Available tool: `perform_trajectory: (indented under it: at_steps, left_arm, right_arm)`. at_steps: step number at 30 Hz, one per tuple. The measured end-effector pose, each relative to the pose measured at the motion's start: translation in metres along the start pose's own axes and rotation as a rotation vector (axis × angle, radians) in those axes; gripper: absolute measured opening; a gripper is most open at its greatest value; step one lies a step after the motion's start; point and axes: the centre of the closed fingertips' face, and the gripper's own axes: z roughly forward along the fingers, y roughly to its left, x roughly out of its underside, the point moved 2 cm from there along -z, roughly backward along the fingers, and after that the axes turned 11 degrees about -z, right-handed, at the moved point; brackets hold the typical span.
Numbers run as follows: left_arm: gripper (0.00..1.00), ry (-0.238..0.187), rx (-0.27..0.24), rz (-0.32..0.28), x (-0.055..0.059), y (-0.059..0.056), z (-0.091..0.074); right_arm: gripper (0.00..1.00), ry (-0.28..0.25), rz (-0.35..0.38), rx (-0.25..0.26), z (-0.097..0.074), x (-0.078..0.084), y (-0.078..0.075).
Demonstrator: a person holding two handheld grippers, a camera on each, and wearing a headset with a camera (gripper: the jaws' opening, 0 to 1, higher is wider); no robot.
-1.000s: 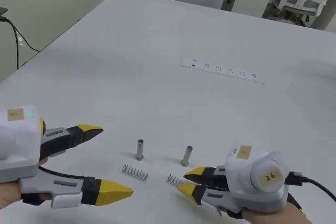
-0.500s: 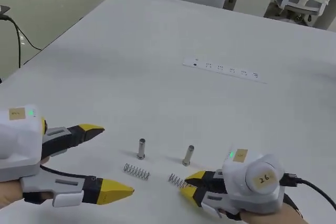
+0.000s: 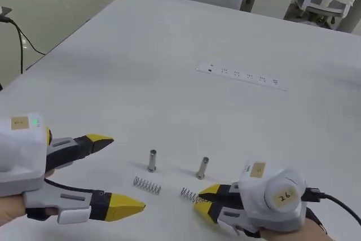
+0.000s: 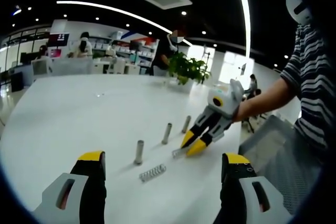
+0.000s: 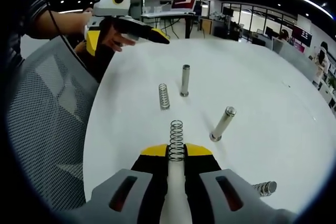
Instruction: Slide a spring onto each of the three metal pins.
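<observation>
1. The near end of the spring (image 5: 177, 132) vanishes between the tips of the right claw (image 5: 177, 153) clamped on it.
2. Toward the near edge of the tabletop (image 5: 131, 124), a third pin (image 5: 264, 187) lies half hidden behind that claw's housing, its detail blurred.
3. The wide-spread left claw (image 3: 125, 171) is cut off by the head view's left edge.
4. Toward the far edge, the power strip (image 3: 240, 75) has sockets too small to make out.
</observation>
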Motion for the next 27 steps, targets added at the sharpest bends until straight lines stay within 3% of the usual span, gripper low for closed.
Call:
perform_trajectory:
  at_steps: [7, 11, 21, 27]
  left_arm:
    - [0.85, 0.006, 0.008, 0.002, 0.001, -0.001, -0.001]
    - [0.73, 0.013, 0.034, 0.003, 0.003, -0.006, -0.003]
    - [0.71, 0.026, 0.072, 0.025, 0.002, -0.015, 0.004]
    - [0.66, 0.059, 0.107, 0.047, 0.004, -0.022, 0.01]
  right_arm:
    - [0.08, -0.016, -0.029, -0.006, -0.012, -0.008, 0.001]
    - [0.08, -0.031, -0.042, 0.0, -0.022, -0.014, -0.001]
    - [0.08, -0.046, -0.1, -0.009, -0.039, -0.024, -0.001]
    - [0.08, -0.036, -0.141, -0.028, -0.043, -0.024, 0.004]
